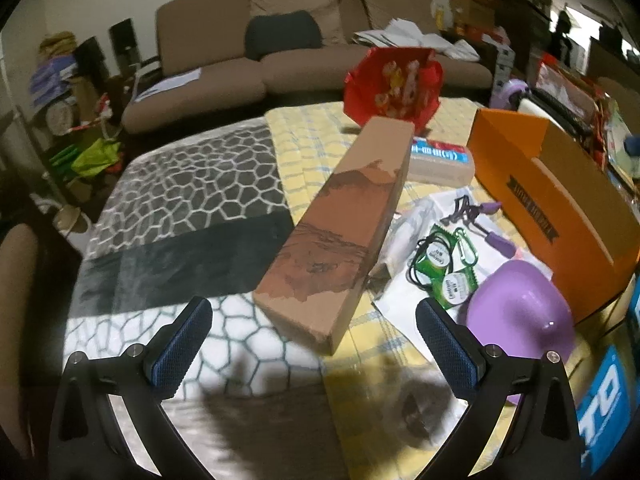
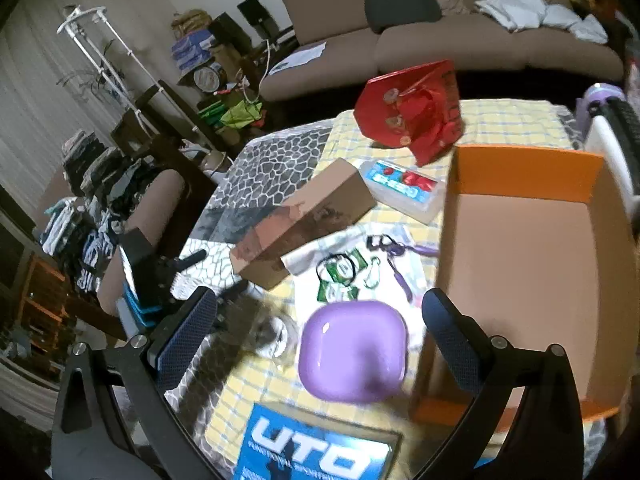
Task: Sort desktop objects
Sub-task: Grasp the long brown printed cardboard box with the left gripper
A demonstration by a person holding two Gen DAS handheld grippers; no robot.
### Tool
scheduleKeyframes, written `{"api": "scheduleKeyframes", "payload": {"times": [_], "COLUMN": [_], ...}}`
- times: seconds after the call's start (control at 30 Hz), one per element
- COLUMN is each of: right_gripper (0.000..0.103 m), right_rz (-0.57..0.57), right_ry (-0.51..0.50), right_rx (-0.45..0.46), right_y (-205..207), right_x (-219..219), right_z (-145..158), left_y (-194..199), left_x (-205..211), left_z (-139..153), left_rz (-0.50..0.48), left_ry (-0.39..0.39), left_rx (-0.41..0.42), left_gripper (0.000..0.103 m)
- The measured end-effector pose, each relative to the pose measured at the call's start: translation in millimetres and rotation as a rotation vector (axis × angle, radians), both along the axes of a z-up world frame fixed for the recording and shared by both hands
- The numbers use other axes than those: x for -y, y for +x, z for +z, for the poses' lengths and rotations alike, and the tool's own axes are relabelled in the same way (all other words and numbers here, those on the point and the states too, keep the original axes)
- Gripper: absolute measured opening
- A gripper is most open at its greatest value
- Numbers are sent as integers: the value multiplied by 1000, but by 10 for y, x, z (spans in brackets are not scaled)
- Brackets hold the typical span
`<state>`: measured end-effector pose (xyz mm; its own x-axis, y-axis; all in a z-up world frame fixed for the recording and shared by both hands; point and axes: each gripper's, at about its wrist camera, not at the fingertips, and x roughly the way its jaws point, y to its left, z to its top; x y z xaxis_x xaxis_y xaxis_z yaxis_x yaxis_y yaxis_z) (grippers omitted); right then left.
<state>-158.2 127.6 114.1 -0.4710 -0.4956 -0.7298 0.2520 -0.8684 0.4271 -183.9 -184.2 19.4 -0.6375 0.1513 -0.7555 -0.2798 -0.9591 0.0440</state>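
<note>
Desktop clutter: purple bowl [image 2: 352, 350] by empty orange box [image 2: 520, 272], brown carton [image 1: 340, 236] mid-table | my L gripper [image 1: 314, 344] + R gripper [image 2: 320, 344] both spread wide, holding nothing | risk: bowl's slick rim cld slip frm pads.

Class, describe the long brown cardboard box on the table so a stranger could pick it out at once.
Start at the large open orange box. To its left, on the yellow checked cloth, lies the long brown cardboard box, beside the white sheet of small items. It alone is closed, slim and printed with reddish-brown patches.
</note>
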Motion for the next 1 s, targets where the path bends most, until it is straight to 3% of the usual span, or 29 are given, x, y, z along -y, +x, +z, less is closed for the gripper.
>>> {"api": "scheduleKeyframes", "payload": {"times": [0.3,0.37,0.4,0.63,0.73,0.83,1.0], "right_gripper": [103,103,103,103,103,103,103], "right_rz": [33,41,45,57,52,46,25], "right_ry": [-6,5,12,0,-46,-114,-331], "right_rx": [35,40,43,48,54,76,218], "right_y": [-94,-81,-77,-1,37,53,-60], "right_x": [92,105,111,115,82,62,96], "right_z": [-284,-339,-355,-392,-372,-367,-571], "left_y": [-247,-289,-324,-293,-234,-206,-169], "left_x": [37,78,117,295,394,444,440], "left_z": [-262,-315,-346,-246,-119,-75,-94], "left_rz": [-69,-66,-57,26,55,87,146], "left_ry": [75,128,165,340,481,574,665], "left_rx": [30,51,75,100,104,125,183], "left_gripper": [102,90,66,58,54,51,51]}}
